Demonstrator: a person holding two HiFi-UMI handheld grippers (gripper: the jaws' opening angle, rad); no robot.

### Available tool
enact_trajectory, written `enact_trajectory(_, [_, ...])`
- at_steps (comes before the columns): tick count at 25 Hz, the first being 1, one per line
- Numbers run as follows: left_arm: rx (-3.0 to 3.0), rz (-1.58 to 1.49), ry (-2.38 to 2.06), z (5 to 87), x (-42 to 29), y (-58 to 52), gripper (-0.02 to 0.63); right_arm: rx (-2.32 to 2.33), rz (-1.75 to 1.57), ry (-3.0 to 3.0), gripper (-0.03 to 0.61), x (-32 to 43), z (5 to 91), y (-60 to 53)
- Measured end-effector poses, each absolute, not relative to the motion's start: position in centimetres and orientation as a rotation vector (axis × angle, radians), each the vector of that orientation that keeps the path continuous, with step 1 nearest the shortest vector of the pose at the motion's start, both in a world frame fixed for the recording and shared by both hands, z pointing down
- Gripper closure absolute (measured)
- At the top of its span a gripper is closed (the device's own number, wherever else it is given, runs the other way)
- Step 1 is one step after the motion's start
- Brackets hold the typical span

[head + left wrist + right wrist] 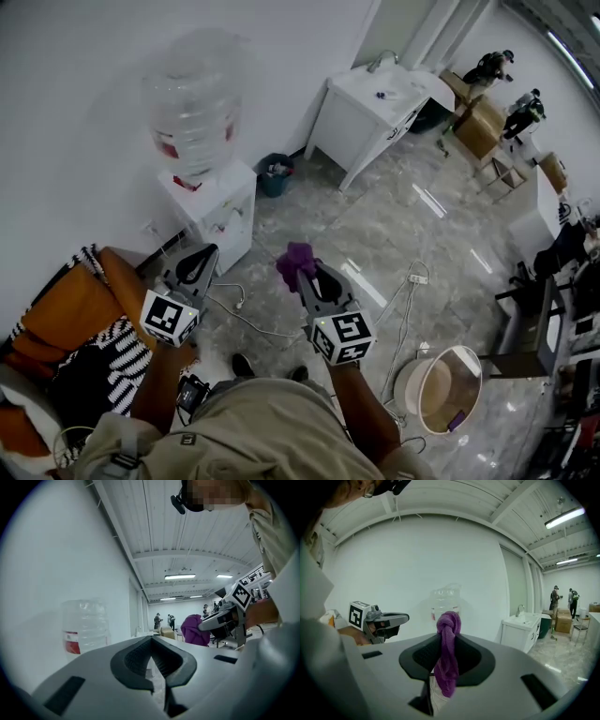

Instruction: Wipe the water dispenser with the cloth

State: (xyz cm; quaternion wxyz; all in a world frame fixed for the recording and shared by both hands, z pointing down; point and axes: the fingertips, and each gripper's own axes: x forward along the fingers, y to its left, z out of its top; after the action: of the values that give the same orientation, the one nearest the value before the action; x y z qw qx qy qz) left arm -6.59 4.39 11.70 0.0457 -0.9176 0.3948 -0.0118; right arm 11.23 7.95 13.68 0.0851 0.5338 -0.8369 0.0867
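- Cloth (296,262), purple, sat clamped in the right gripper (307,275), centre of the head view.
- Left gripper (197,262) had its jaws together, holding nothing.
- Water dispenser (214,202) stood upper left, apart from both.

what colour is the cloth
The cloth is purple; the right gripper view shows it best.

cloth (448,641) fuzzy fabric; bottle (195,112) clr plastic.

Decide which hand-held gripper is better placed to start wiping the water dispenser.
Right. The right hand-held gripper is shut on the purple cloth, facing the water dispenser. The left hand-held gripper, though nearer it, is shut on nothing.
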Motion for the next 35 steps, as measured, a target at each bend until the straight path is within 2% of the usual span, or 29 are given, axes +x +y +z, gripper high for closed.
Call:
enact_trajectory(17, [-2.585,-0.133,1.741,14.0,-16.8,-1.1,0.598,1.265,0.318,-2.649,0.493,5.1,16.8,-7.7])
enact_trajectory(27, [-2.398,-0.203,2.067,16.5,-14.8,-5.6,0.598,0.935,0.338,-2.737,0.492,4.2,19.5,-17.0])
enact_trajectory(35, [-2.318,-0.215,2.213,20.3,-14.2,-7.4,0.598,0.853,0.298,-2.708,0.492,3.2,24.6,-21.8])
